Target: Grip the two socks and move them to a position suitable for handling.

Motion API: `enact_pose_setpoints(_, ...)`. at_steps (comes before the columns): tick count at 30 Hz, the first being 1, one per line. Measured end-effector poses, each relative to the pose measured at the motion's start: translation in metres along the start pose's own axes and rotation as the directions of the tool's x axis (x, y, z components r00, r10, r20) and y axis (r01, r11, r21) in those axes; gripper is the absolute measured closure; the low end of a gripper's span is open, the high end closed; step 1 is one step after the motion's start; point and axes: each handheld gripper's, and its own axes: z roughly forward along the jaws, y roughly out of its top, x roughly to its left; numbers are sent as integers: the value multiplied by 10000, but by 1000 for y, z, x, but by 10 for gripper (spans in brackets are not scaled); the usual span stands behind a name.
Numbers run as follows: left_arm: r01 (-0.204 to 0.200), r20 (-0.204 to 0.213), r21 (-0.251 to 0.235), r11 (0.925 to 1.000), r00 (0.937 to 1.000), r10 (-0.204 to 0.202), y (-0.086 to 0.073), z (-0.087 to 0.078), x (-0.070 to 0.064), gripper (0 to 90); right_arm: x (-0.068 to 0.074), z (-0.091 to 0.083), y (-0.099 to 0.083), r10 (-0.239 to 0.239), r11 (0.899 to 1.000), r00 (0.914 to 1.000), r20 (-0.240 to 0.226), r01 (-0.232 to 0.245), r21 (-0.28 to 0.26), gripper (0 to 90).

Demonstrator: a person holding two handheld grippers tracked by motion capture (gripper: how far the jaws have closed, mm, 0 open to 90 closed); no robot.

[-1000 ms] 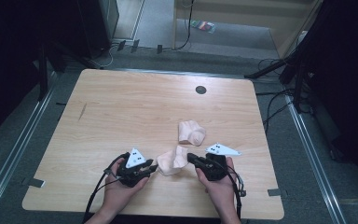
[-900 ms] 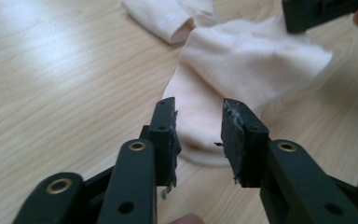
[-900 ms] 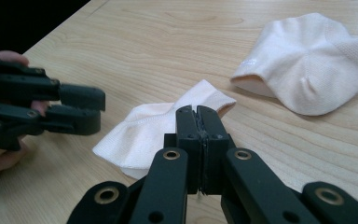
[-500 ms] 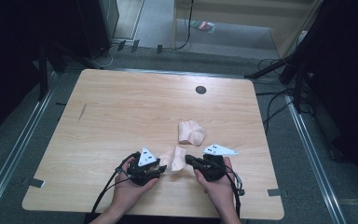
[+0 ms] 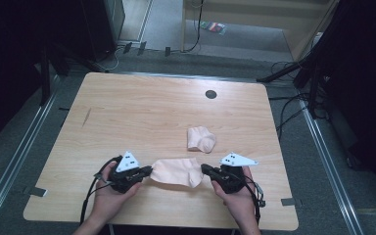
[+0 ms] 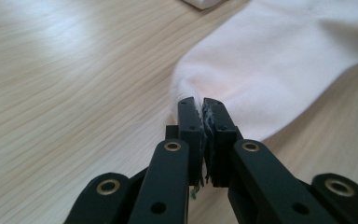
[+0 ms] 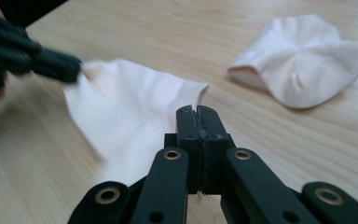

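High view shows a pale pink sock (image 5: 176, 171) stretched flat between the two claws near the front edge of the wooden bench (image 5: 142, 112). At its left end the left claw (image 5: 147, 171) is clamped on the fabric; the left gripper view has the jaws pressed together with the sock's edge (image 6: 261, 70) pinched between them. At its right end the right claw (image 5: 204, 169) grips the other edge, jaws closed on cloth in the right gripper view (image 7: 197, 112). A second sock (image 5: 200, 138), bunched up, lies apart on the bench just beyond the right claw
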Motion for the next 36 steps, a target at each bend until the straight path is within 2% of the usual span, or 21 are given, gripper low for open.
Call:
enact_pose_setpoints(5,-81,506,367,9993,9987,63,-9,-20,8,879,4,1,-6,-518,9962,9978,-408,545,676,900)
enact_pose_setpoints(6,-451,509,629,9970,9978,419,-15,-24,7,880,9,4,-9,-830,9915,9945,-642,889,951,900)
enact_pose_setpoints(7,-451,509,629,9970,9978,419,-15,-24,7,880,9,4,-9,-830,9915,9945,-642,889,951,900)
enact_pose_setpoints(8,-931,591,752,9928,9943,888,-20,-24,5,879,14,8,-11,-1274,9828,9892,-721,1357,1254,900)
enact_pose_setpoints(9,-931,591,752,9928,9943,888,-20,-24,5,877,14,8,-11,-1274,9828,9892,-721,1357,1254,900)
enact_pose_setpoints(10,-1332,835,789,9880,9884,1266,-23,-20,5,871,14,14,-15,-1640,9709,9833,-789,1751,1637,899)
enact_pose_setpoints(11,-1332,835,789,9880,9884,1266,-23,-20,5,860,14,16,-16,-1602,9685,9838,-808,1724,1797,883)
enact_pose_setpoints(12,-1513,899,896,9844,9856,1433,-26,-14,4,817,12,19,-18,-1541,9670,9849,-786,1666,1926,799)
enact_pose_setpoints(13,-1468,701,789,9860,9875,1414,-27,-13,5,736,11,21,-19,-1573,9666,9851,-696,1680,1935,715)
enact_pose_setpoints(15,-1297,791,648,9894,9891,1245,-28,-12,7,634,10,22,-20,-1548,9675,9864,-556,1627,1936,666)
enact_pose_setpoints(16,-990,991,380,9944,9905,949,-28,-13,10,634,9,21,-20,-1511,9694,9872,-515,1581,1878,638)
enact_pose_setpoints(17,-525,1139,-73,9986,9921,530,-27,-14,14,573,8,19,-18,-1349,9795,9896,-505,1408,1438,614)
enact_pose_setpoints(19,-238,1167,-263,9994,9928,267,-26,-14,16,562,7,18,-17,-1250,9829,9909,-501,1306,1298,613)
enact_pose_setpoints(20,175,1247,-429,9989,9921,-120,-26,-14,21,562,8,19,-17,-1114,9873,9930,-384,1150,1098,613)
enact_pose_setpoints(25,616,1042,-551,9966,9930,-557,-28,-9,27,565,19,26,-19,-1487,9785,9866,-674,1566,1344,612)
enact_pose_setpoints(27,853,1038,-697,9939,9916,-779,-29,-8,30,542,26,33,-21,-1777,9718,9819,-652,1856,1453,589)
enact_pose_setpoints(31,1074,717,-1180,9872,9925,-994,-30,-7,36,461,24,35,-18,-1640,9798,9862,-217,1654,1122,509)
enact_pose_setpoints(32,1293,471,-1540,9796,9912,-1235,-30,-7,41,431,17,35,-14,-1137,9915,9930,331,1112,676,481)
enact_pose_setpoints(33,1415,365,-1724,9748,9899,-1372,-30,-7,43,424,13,34,-12,-840,9959,9944,635,816,401,476)
enact_pose_setpoints(35,1551,279,-1874,9700,9879,-1526,-29,-7,47,397,5,32,-6,-164,9998,9921,1241,178,-107,472)
enact_pose_setpoints(36,1808,17,-2200,9586,9827,-1850,-29,-6,54,388,1,32,-3,125,9994,9890,1475,-74,-350,467)
